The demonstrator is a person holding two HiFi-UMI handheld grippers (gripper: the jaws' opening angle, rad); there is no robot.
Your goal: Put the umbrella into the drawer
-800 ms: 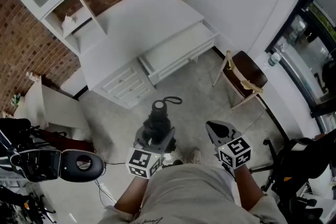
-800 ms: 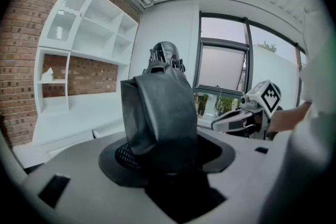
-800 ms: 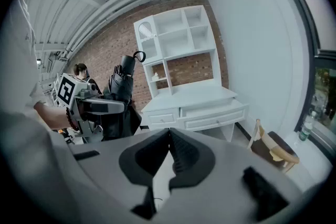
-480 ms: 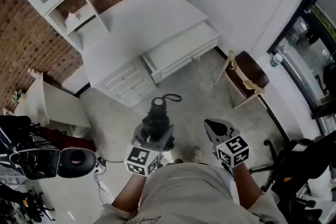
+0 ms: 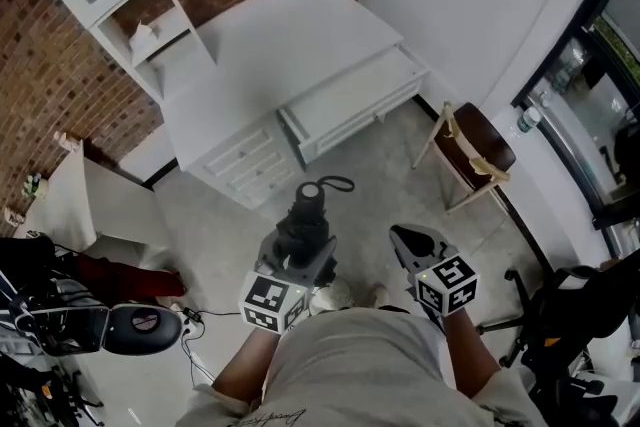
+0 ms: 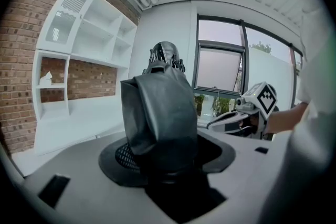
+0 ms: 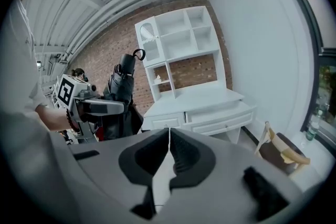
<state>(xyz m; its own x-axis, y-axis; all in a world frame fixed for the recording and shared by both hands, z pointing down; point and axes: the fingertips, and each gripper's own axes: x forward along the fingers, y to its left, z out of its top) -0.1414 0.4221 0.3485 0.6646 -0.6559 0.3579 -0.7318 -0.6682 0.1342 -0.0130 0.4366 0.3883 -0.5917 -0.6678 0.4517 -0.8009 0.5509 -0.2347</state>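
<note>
One umbrella point(image 5: 303, 227) is in play: black, folded down short, its cloth bunched in loose folds around the shaft. A knobby dark handle sits at the far end, and a thin cord loop point(image 5: 336, 185) trails off it. The left gripper point(image 5: 297, 262) holds it, jaws spread wide and pressed against the bundled cloth on both sides, with the handle end pointing away from the person. In the left gripper view the cloth fills the space between the pads point(image 6: 122, 157). The umbrella hangs over the grey floor point(image 5: 220, 225), in front of the furniture and well apart from it.

Two grippers show, each with one marker cube. The right gripper point(image 5: 408, 241) is beside the left, jaws brought together with nothing between them.

One long drawer point(image 5: 355, 100) stands pulled out below the white worktop point(image 5: 290, 30), its inside bare and white. One chair point(image 5: 478, 150), dark seat on a pale frame, stands to the right near the wall.
</note>
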